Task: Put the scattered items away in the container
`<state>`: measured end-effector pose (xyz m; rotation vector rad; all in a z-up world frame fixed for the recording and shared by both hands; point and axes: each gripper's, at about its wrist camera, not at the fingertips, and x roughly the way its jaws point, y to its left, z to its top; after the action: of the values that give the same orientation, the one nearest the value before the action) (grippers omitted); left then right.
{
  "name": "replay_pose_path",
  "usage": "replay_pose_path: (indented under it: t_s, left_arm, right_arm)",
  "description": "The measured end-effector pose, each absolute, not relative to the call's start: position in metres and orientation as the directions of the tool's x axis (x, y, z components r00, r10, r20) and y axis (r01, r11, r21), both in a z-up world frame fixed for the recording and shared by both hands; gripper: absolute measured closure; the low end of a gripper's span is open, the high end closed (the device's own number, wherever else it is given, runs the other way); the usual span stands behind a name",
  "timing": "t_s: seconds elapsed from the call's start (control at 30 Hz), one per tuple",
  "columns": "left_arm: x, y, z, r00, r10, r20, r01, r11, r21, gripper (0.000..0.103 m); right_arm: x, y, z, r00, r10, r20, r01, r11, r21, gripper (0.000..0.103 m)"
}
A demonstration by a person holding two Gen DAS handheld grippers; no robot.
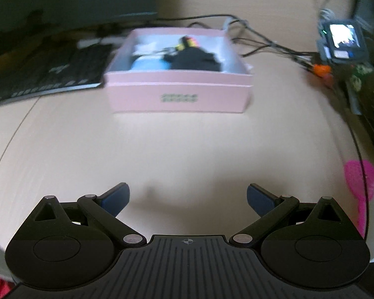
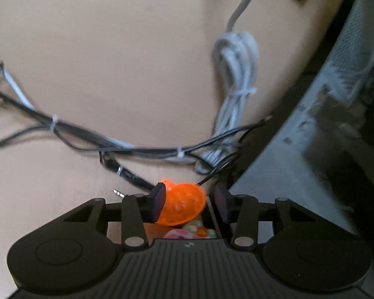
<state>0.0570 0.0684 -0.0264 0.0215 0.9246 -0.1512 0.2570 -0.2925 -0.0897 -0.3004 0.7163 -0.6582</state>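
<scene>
Orange toy between the right fingers, pink box ahead of the left.

The right gripper (image 2: 187, 203) brackets a translucent orange plastic toy (image 2: 183, 205), its left pad touching; a full pinch is unclear. The left gripper (image 1: 188, 198) hangs spread and empty before the open pink cardboard box (image 1: 178, 92) on the beige tabletop (image 1: 162, 149).

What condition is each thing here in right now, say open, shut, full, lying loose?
pink box: lid off, already holding dark and light items.
left gripper: open, nothing between its fingers.
right gripper: jaws partly closed around the orange toy; whether both pads press on it I cannot tell.
orange toy: between the right gripper's fingers, not yet in the box.
cables: bundled with ties, lying on the table.
small screen: lit.
</scene>
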Motion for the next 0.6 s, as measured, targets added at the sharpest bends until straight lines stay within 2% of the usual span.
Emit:
replay_pose_path:
  t_s: [0.1,0.13,0.2,0.23,0.27,0.47,0.6]
  left_arm:
    - [0.054,0.075,-0.027,0.588,-0.104,-0.802,0.118,0.992,-0.042,0.001]
    - [0.053,0.076,-0.027,0.587,-0.103,-0.803,0.118,0.992,-0.042,0.001]
    - [0.052,0.076,-0.028,0.586,-0.108,-0.803,0.124,0.991,-0.043,0.001]
    - [0.052,0.075,-0.028,0.586,-0.114,-0.803,0.131,0.99,-0.045,0.001]
    - [0.052,0.074,-0.028,0.586,-0.121,-0.801,0.141,0.989,-0.047,0.001]
    - [0.051,0.062,-0.026,0.601,-0.195,-0.775,0.226,0.972,-0.07,0.001]
    - [0.049,0.053,-0.026,0.599,-0.237,-0.765,0.278,0.957,-0.079,0.001]
  right_arm:
    - [0.264,-0.296,-0.103,0.545,-0.653,-0.526,0.444,0.757,-0.48,0.064]
    - [0.264,-0.297,-0.105,0.539,-0.653,-0.532,0.448,0.757,-0.476,0.068]
    - [0.261,-0.298,-0.106,0.533,-0.642,-0.551,0.45,0.766,-0.458,0.082]
    - [0.258,-0.298,-0.106,0.531,-0.619,-0.579,0.44,0.785,-0.435,0.094]
    - [0.253,-0.297,-0.105,0.533,-0.599,-0.598,0.432,0.8,-0.416,0.098]
    - [0.207,-0.264,-0.09,0.6,-0.384,-0.702,0.343,0.916,-0.208,0.1]
    - [0.167,-0.22,-0.064,0.674,-0.076,-0.735,0.112,0.994,0.0,0.1]
